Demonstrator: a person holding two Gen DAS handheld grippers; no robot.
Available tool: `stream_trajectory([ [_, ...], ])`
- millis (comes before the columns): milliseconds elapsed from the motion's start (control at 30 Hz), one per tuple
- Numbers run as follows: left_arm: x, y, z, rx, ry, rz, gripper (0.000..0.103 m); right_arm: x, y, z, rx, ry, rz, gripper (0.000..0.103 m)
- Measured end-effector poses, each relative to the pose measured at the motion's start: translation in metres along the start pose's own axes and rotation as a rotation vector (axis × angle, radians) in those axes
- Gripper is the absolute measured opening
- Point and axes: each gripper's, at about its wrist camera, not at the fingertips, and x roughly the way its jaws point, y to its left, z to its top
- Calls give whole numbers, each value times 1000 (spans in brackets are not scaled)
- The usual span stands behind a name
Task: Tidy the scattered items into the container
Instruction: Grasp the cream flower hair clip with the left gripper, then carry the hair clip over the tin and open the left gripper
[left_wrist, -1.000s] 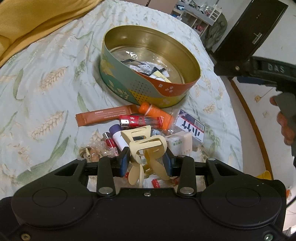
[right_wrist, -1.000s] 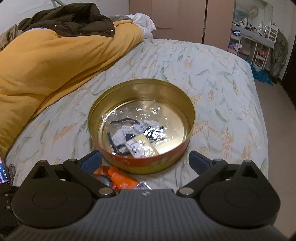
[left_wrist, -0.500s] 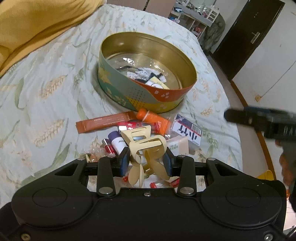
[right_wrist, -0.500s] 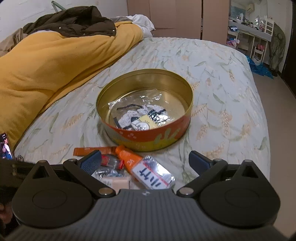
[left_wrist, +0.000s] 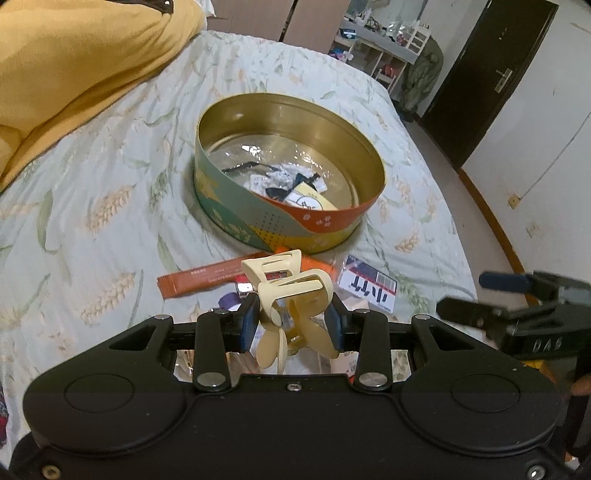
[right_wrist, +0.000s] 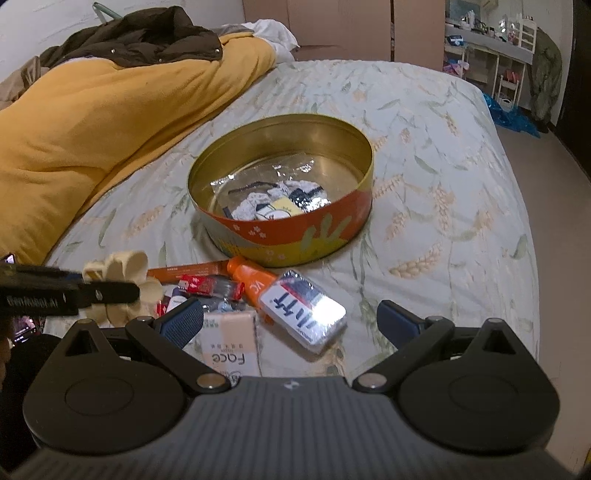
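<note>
My left gripper (left_wrist: 291, 323) is shut on a cream hair claw clip (left_wrist: 291, 295) and holds it above the pile, short of the round tin (left_wrist: 288, 236). The tin (right_wrist: 295, 236) holds plastic-wrapped items and a yellow card. My right gripper (right_wrist: 290, 321) is open and empty, low over the pile: a foil packet (right_wrist: 303, 310) with a white label, a beige "Face" box (right_wrist: 229, 347), an orange tube (right_wrist: 255, 280), a red item (right_wrist: 207, 286) and an orange sachet (left_wrist: 207, 278). The clip also shows at left in the right wrist view (right_wrist: 122, 284).
The pile and tin lie on a bed with a wheat-print cover (right_wrist: 424, 166). A yellow duvet (right_wrist: 92, 122) with a dark jacket (right_wrist: 140, 40) lies at the left. The bed's right edge drops to the floor (left_wrist: 491, 229). Shelves and a dark door stand beyond.
My left gripper has risen and pulled back with the clip. My right gripper has drawn back from the tin and come down over the pile, still open.
</note>
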Motion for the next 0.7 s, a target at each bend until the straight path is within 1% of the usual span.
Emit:
stream_trajectory([
  [300, -2, -1, 19, 20, -27, 12, 36, 8, 1, -16, 3, 42, 7, 103],
  [700, -1, -12, 47, 72, -64, 17, 36, 14, 3, -21, 15, 60, 25, 103],
])
